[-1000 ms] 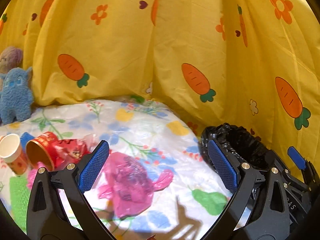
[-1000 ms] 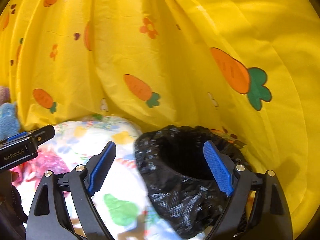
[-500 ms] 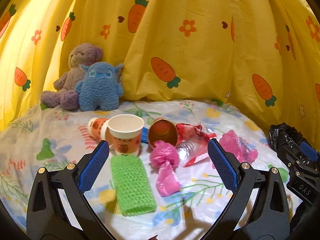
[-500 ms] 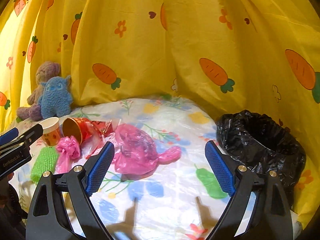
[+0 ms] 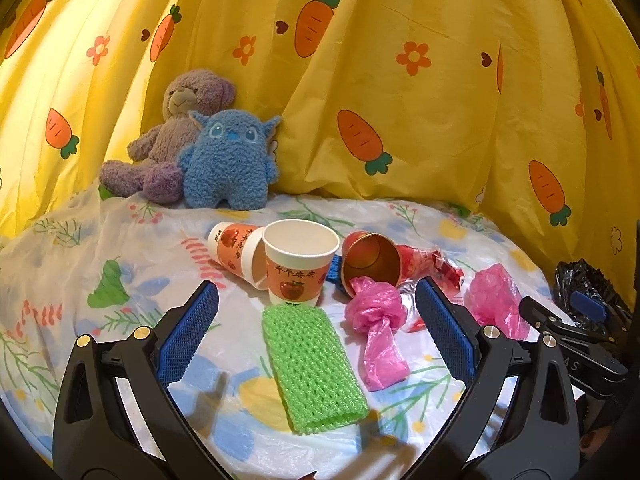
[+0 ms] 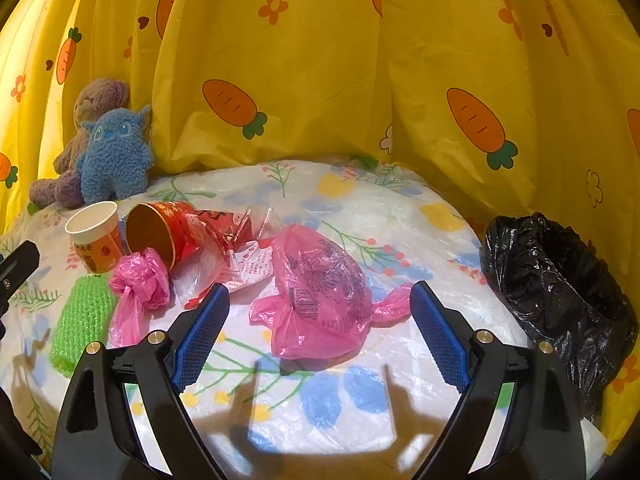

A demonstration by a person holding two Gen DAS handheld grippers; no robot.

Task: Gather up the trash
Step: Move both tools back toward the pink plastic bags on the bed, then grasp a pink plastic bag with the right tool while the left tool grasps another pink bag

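We hold two claws above a table (image 6: 400,216) covered with a flowered plastic sheet. Both are spread wide and grip nothing.

Left claw (image 5: 316,336):
- The green net sleeve (image 5: 314,368) lies flat directly between and below its fingers.
- Just beyond the sleeve stands an upright paper cup (image 5: 298,266). A second cup (image 5: 236,250) lies on its side, touching the upright one on the claw's left.
- Ahead and slightly right lies a red cup (image 5: 372,262) on its side, its mouth toward the claw.
- A knotted pink bag (image 5: 378,328) lies just in front of the red cup's mouth, close to the right finger.
- Red wrappers (image 5: 430,266) lie behind the red cup.

Right claw (image 6: 320,330):
- A large pink bag (image 6: 320,296) lies between and just ahead of its fingers. Its tail end reaches close to the right finger.
- Clear and red wrappers (image 6: 236,248) lie ahead and to the left, against the red cup (image 6: 160,234).
- The knotted pink bag (image 6: 140,280) and the green sleeve (image 6: 80,320) lie farther left.
- The black trash bag (image 6: 560,288) stands open at the table's edge, well to the right of the claw.

Two plush toys, one blue (image 5: 228,160) and one brown (image 5: 172,136), sit far ahead, against a yellow carrot-print curtain (image 5: 400,120). The right claw (image 5: 576,316) shows at the right edge of the left wrist view.
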